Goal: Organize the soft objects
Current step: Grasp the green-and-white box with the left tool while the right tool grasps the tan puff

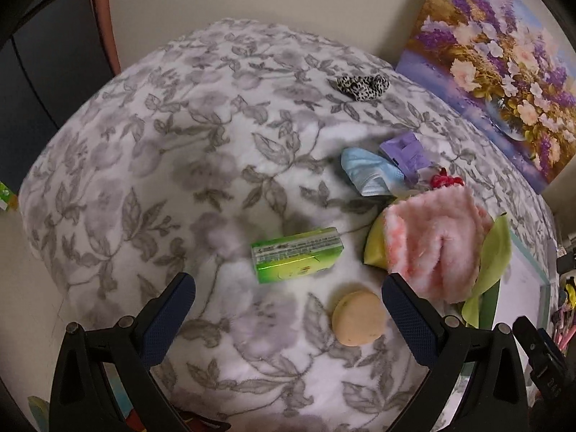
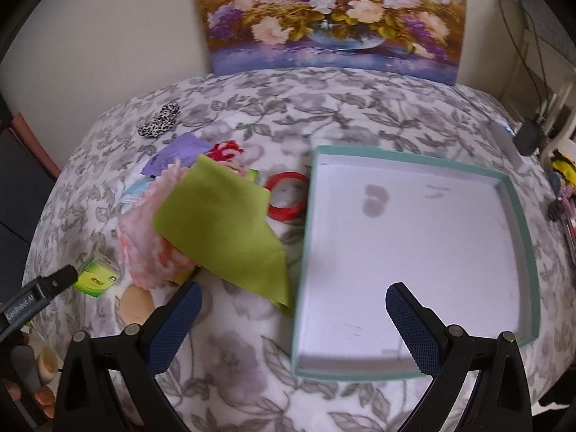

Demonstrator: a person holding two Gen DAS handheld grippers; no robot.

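A pink fluffy cloth point(image 1: 435, 241) lies on a green cloth point(image 1: 493, 255) on the floral blanket; both show in the right wrist view, pink point(image 2: 144, 237) and green point(image 2: 219, 226). A blue face mask point(image 1: 367, 171), a purple packet point(image 1: 406, 151), a red scrunchie point(image 1: 444, 180) and a leopard scrunchie point(image 1: 361, 84) lie farther back. My left gripper point(image 1: 288, 295) is open and empty, just short of a green box point(image 1: 297, 253), with a round tan puff point(image 1: 358, 318) between its fingers. My right gripper point(image 2: 293, 298) is open and empty over the near edge of a teal tray point(image 2: 518, 194).
A flower painting point(image 2: 324, 14) leans on the wall behind. A red ring point(image 2: 286, 201) lies between the cloths and the tray. Cables and small items sit at the right edge point(image 2: 529, 133). The left gripper's body shows at the left of the right wrist view point(image 2: 39, 297).
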